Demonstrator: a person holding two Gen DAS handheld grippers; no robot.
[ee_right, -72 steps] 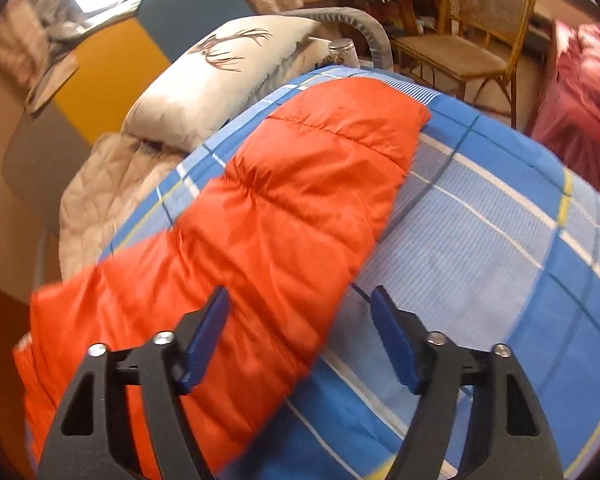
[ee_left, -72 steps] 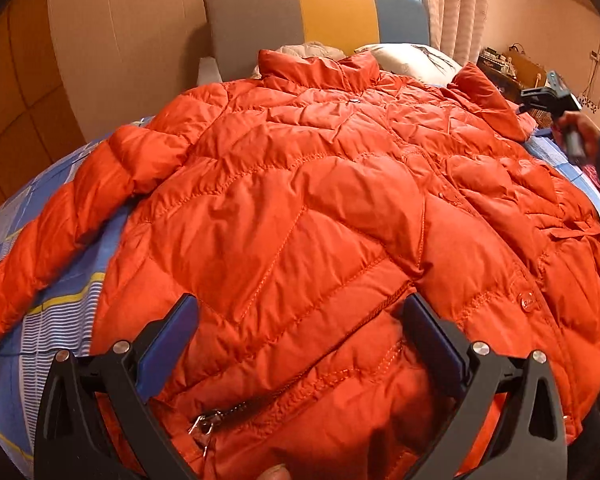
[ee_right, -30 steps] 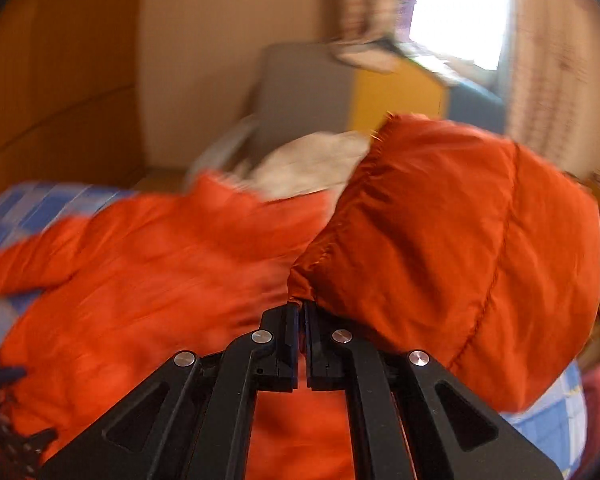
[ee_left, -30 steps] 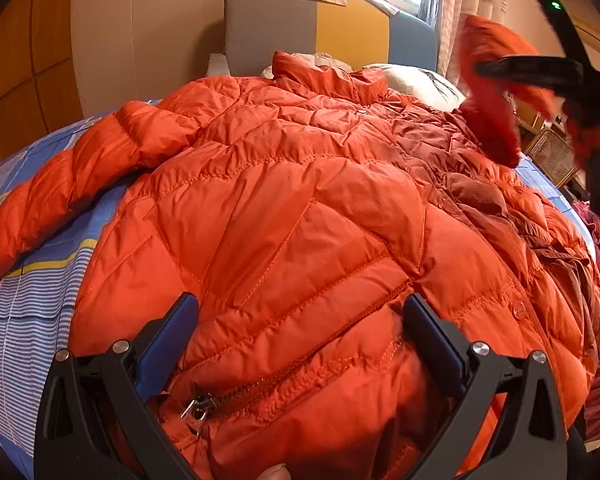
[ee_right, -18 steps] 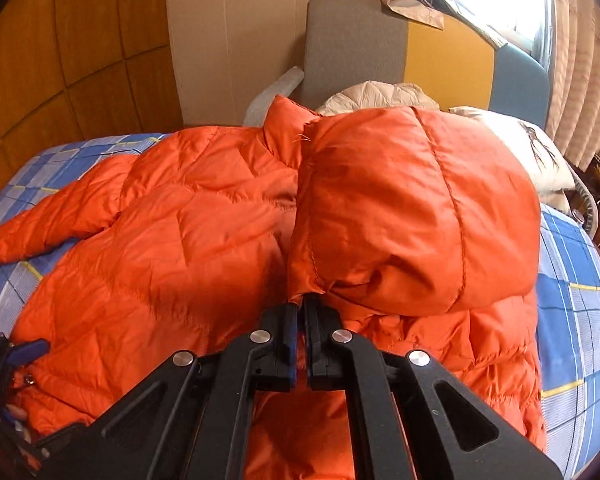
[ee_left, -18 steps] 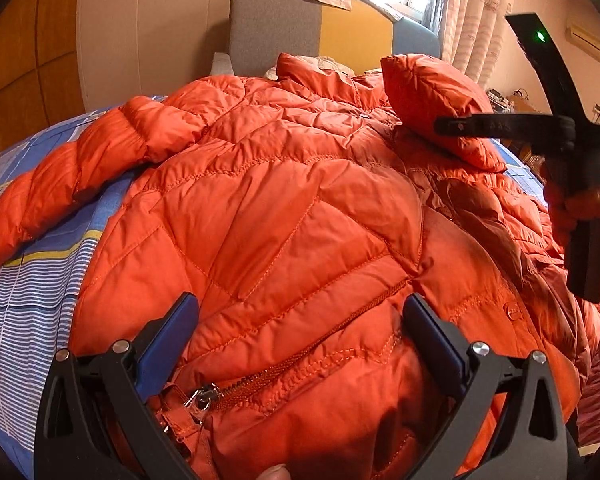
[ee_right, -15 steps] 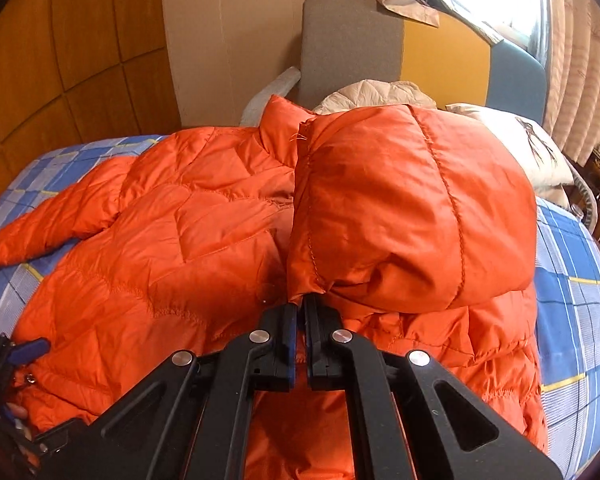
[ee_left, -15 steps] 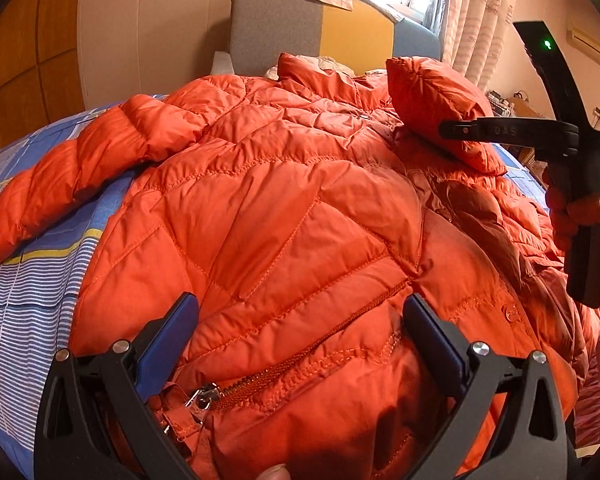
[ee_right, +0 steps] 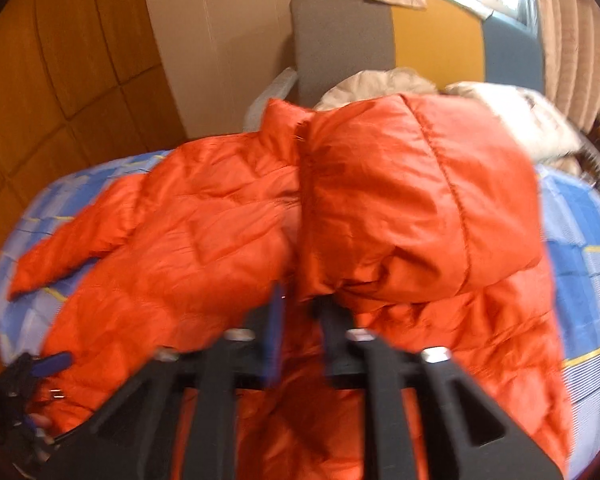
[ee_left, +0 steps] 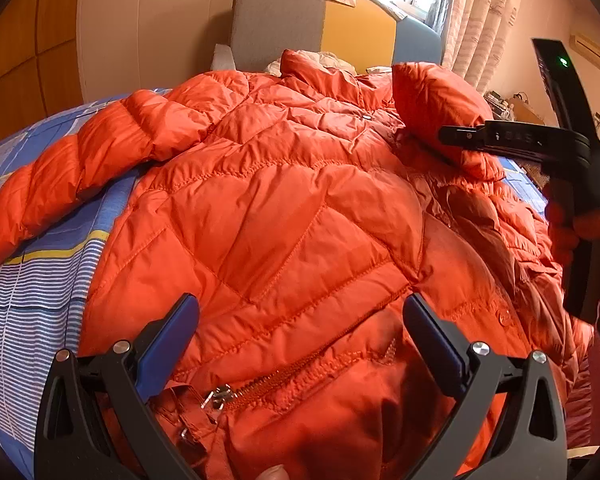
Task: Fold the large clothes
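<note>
An orange quilted down jacket (ee_left: 284, 216) lies spread front-up across a bed with a blue checked sheet (ee_left: 32, 300). One sleeve (ee_left: 60, 184) stretches out flat to the left over the sheet. The other sleeve (ee_right: 416, 200) is folded inward and rests on the jacket's chest near the collar. The right gripper (ee_right: 300, 312) sits at that sleeve's cuff; its jaws are opening, and the cuff edge lies between them without being pinched. The left gripper (ee_left: 300, 320) hovers over the jacket's lower hem near the zipper pull (ee_left: 216, 394), jaws spread wide and holding nothing.
</note>
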